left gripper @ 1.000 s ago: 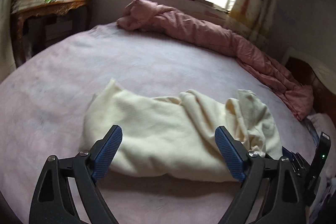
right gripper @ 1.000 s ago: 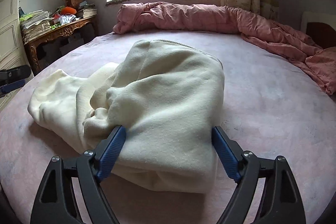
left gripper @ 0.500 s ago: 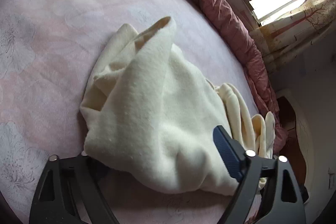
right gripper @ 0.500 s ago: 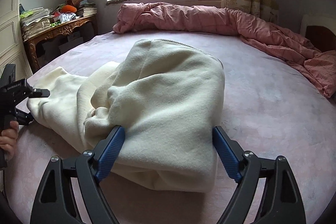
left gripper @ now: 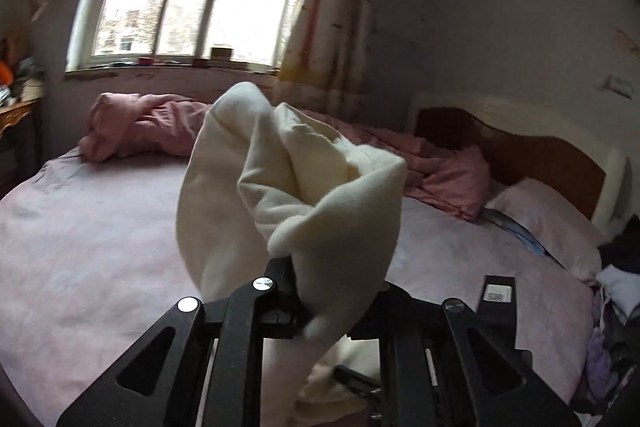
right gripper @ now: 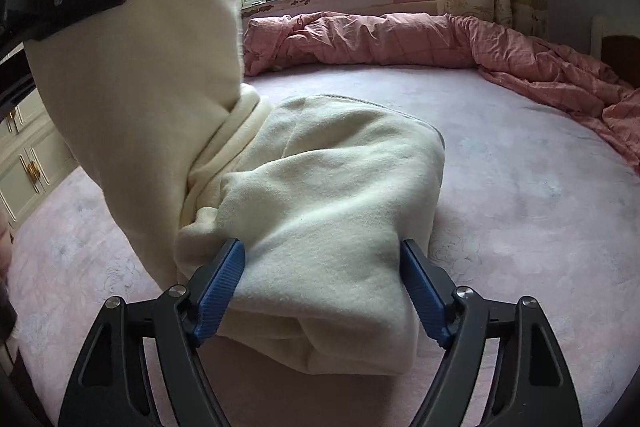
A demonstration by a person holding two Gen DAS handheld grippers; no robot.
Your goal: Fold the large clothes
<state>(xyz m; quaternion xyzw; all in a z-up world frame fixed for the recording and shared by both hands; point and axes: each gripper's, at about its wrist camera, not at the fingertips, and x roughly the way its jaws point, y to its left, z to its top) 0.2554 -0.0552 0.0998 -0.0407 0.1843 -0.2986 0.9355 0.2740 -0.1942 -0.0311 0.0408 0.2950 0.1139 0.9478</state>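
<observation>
Cream garment [right gripper: 320, 195], mid-bed [right gripper: 520, 207], near front edge: left tongs [left gripper: 320, 307] closing, clenched on a lifted corner; right tongs [right gripper: 322, 283] closing, unclenched astride the bundle; step, unfurling; next, spread flat before folding.

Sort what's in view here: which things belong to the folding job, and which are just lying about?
In the job:
cream garment
left gripper, jaws closing on a lifted fold
right gripper, jaws closing around the bundle
bed

Lying about:
pink duvet
pillow
curtain
</observation>
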